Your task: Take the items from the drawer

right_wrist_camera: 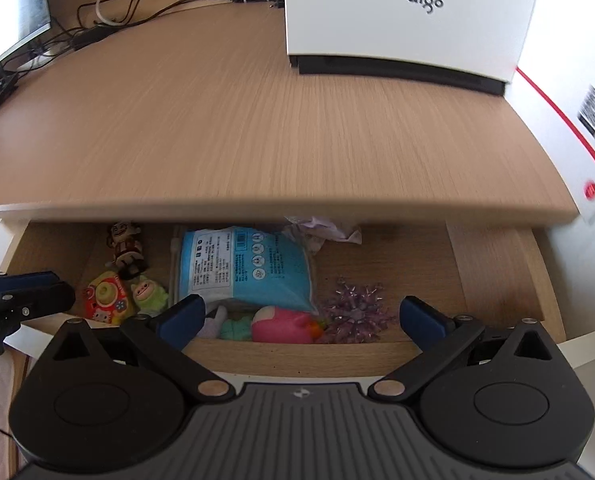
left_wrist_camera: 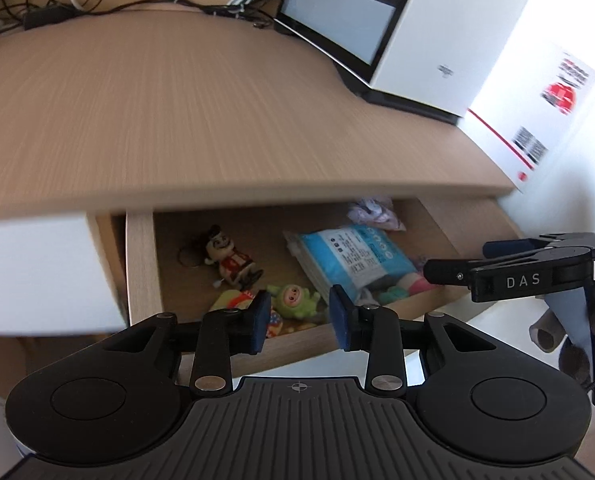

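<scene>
Drawer [right_wrist_camera: 493,264] pulled open under the wooden desk top [right_wrist_camera: 257,120], items inside. Blue packet [right_wrist_camera: 245,268] lies flat mid-drawer, used here as landmark. Left of the packet: cartoon figurine [right_wrist_camera: 125,248] toward the back, then green doll [right_wrist_camera: 149,290] and red-yellow toy [right_wrist_camera: 105,300] nearer the front wall. Just in front of the packet: pink plush [right_wrist_camera: 281,324], a teal piece [right_wrist_camera: 235,328] beside it. Right-front of the packet: purple spiky ornament [right_wrist_camera: 355,312]. Behind the packet, at the back under the desk edge: crumpled pale wrapper [right_wrist_camera: 325,228]. Right gripper [right_wrist_camera: 301,316] released, fingers spread wide, empty, above the drawer's front edge; packet's near edge and pink plush sit between its pads, contact not clear. Left gripper [left_wrist_camera: 299,318] parted with a moderate gap, empty, over the front-left of the drawer, green doll [left_wrist_camera: 293,300] seen between its pads, below them. White aigo box [right_wrist_camera: 409,20] on the desk well behind the packet, cables [right_wrist_camera: 137,4] back-left.
</scene>
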A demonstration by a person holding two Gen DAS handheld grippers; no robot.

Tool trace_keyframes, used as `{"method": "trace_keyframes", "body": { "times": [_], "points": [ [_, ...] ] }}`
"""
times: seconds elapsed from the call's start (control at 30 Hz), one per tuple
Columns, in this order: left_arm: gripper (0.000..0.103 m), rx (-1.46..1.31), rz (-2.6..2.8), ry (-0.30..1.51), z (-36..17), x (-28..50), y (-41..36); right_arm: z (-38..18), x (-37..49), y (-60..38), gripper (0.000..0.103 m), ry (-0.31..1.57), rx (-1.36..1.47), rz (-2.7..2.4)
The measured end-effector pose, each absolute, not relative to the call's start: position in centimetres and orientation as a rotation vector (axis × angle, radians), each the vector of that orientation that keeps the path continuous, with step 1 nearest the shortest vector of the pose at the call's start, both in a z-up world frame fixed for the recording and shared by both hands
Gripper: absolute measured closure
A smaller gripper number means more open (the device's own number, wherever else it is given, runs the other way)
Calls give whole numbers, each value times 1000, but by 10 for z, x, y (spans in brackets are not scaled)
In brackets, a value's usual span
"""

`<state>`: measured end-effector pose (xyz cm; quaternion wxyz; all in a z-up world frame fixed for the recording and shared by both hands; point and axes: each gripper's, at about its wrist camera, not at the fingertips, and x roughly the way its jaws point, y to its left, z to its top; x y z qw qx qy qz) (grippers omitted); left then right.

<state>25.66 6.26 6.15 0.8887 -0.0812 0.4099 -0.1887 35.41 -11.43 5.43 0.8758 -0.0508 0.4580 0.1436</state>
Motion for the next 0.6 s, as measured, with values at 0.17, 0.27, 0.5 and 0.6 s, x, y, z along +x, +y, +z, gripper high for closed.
{"method": "trace_keyframes", "body": {
  "times": [0.17,0.27,0.5,0.6],
  "points": [
    [66,-147,-457,856,65,199,63,54,303,-131,0,959,-100,321],
    [66,-109,-476,838,65,162,58,56,276,-141,0,968,-94,338],
    [69,-150,-556,881,64,114,58,56,209,-166,0,967,-77,373],
    [68,-121,-604,872,70,101,56,55,192,-170,0,963,-79,370]
  ]
}}
